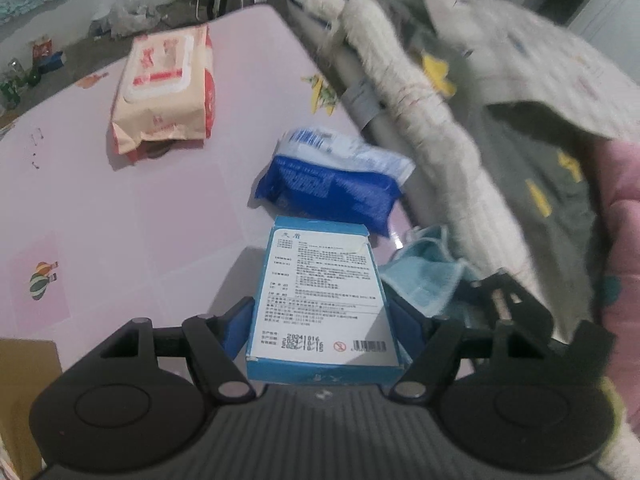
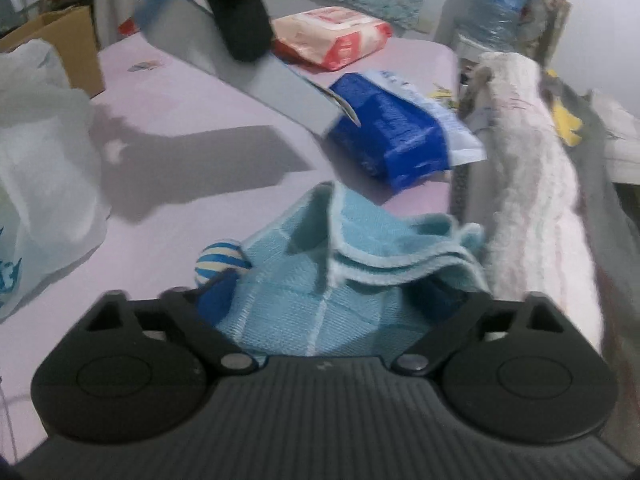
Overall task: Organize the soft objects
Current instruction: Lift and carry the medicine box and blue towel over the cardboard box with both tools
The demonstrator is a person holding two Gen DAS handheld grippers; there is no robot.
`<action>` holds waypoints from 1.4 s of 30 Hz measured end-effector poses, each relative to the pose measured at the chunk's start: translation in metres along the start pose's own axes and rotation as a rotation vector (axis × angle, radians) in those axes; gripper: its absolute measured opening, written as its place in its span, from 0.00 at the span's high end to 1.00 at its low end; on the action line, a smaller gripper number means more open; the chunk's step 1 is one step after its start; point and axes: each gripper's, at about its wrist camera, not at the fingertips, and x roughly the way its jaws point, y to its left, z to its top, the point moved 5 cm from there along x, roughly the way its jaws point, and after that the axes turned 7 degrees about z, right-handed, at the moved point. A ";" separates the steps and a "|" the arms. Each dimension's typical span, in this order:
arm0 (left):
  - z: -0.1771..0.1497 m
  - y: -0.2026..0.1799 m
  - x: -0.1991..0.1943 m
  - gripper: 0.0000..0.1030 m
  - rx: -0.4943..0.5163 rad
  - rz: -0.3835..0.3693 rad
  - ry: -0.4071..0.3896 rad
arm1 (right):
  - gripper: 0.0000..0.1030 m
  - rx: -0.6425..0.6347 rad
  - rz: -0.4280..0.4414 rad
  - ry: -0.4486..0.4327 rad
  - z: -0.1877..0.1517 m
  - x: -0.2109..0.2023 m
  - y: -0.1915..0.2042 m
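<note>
My left gripper (image 1: 322, 312) is shut on a blue and white printed box (image 1: 320, 300), its blue pads pressed on both long sides, and the box is lifted off the pink table (image 1: 120, 220). In the right wrist view the same box (image 2: 256, 72) hangs blurred above the table. My right gripper (image 2: 330, 296) sits low over a crumpled light blue cloth (image 2: 360, 248), which fills the gap between its fingers and drapes over the right one. The left pad touches the cloth's edge. A blue and white striped ball (image 2: 218, 262) lies just past the left fingertip.
A peach wet-wipes pack (image 1: 160, 88) and a dark blue soft pack (image 1: 332, 184) lie further out on the table. A pile of towels and printed fabric (image 1: 440, 100) lines the right side. A white plastic bag (image 2: 40, 160) and a cardboard box (image 2: 68, 40) stand at the left.
</note>
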 end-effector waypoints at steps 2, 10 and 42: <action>-0.003 0.000 -0.017 0.29 -0.010 -0.008 -0.028 | 0.44 0.026 -0.041 -0.007 -0.001 -0.005 -0.004; -0.030 0.012 -0.080 0.29 -0.066 0.006 -0.130 | 0.78 0.155 -0.124 -0.091 -0.006 -0.033 -0.016; -0.319 0.290 -0.231 0.28 -0.478 0.346 -0.299 | 0.78 0.149 0.776 -0.260 0.177 -0.162 0.337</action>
